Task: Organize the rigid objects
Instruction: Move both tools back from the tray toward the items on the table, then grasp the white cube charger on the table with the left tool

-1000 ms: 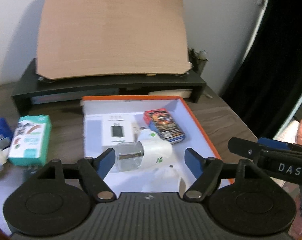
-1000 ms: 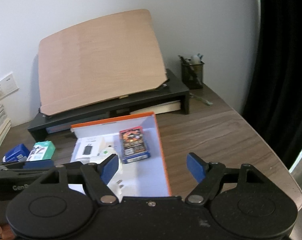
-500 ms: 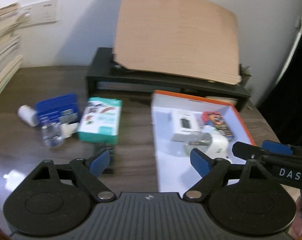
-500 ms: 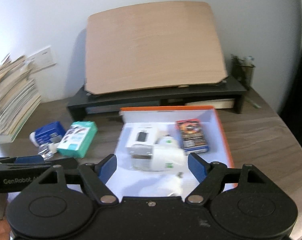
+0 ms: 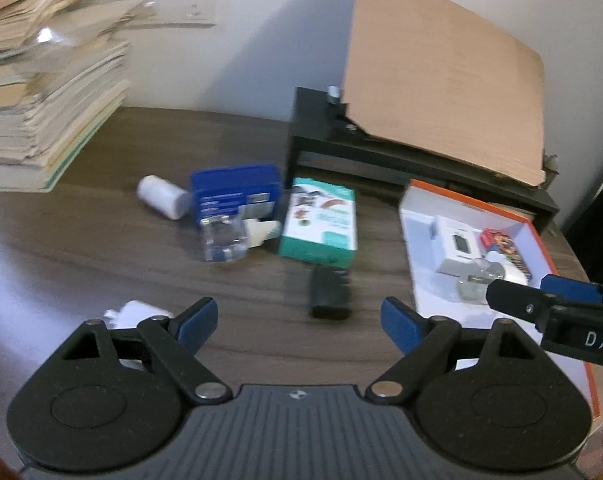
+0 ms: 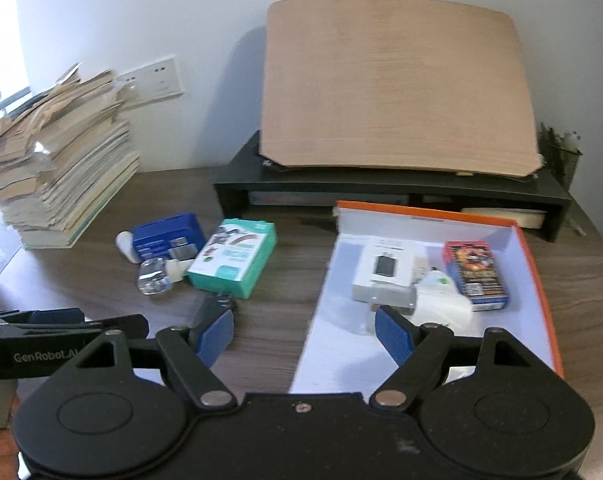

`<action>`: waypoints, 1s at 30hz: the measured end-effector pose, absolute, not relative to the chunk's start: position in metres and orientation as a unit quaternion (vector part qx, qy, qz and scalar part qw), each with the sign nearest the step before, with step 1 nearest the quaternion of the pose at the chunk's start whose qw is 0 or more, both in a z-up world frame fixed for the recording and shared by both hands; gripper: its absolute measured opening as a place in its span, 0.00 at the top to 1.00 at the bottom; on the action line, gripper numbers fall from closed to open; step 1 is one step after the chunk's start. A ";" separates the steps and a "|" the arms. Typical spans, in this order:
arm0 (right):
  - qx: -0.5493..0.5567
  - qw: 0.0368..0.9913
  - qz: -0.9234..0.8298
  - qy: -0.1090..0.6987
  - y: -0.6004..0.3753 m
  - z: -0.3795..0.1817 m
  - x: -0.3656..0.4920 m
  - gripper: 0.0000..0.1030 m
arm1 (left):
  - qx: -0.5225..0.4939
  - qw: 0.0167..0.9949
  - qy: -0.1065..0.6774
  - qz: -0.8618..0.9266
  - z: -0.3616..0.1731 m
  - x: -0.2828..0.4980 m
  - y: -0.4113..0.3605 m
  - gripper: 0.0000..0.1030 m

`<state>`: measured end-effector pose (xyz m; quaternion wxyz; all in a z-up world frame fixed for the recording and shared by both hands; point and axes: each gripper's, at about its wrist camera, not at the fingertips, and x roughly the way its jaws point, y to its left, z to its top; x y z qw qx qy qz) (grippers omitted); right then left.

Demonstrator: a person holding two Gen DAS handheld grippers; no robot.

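**Both tongs empty, loose items ahead of the left**

My left gripper [image 5: 297, 320] stands with jaws wide apart and nothing between them. My right gripper [image 6: 303, 332] is likewise apart and empty, hanging over the near edge of the orange-rimmed box [image 6: 535, 264], touching nothing.

The black block [image 5: 330, 291] lies on the table [image 5: 101, 256] just ahead of the left gripper, slightly right of its centre line, long axis running away from me. Beyond it sit the green carton [image 5: 321, 224], blue box [image 5: 235, 196], clear bottle [image 5: 223, 242] and white bottle [image 5: 161, 197], all outside the orange-rimmed box.

Judgement: the left hand is nearer the black block; the jaws would span its short width without a wrist roll.
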<state>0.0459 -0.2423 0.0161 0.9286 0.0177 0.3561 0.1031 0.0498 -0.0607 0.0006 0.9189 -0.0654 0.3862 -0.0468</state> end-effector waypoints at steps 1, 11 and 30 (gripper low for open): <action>0.017 0.928 0.106 0.357 -0.238 0.016 0.046 0.10 | -0.066 0.919 0.386 -0.043 0.000 0.049 -0.056 0.11; 0.010 0.923 0.138 0.360 -0.199 0.014 0.048 0.10 | -0.072 0.919 0.388 -0.009 0.000 0.039 -0.016 0.11; 0.015 0.920 0.135 0.368 -0.162 0.005 0.045 0.09 | -0.063 0.916 0.396 -0.005 -0.013 0.034 0.024 0.08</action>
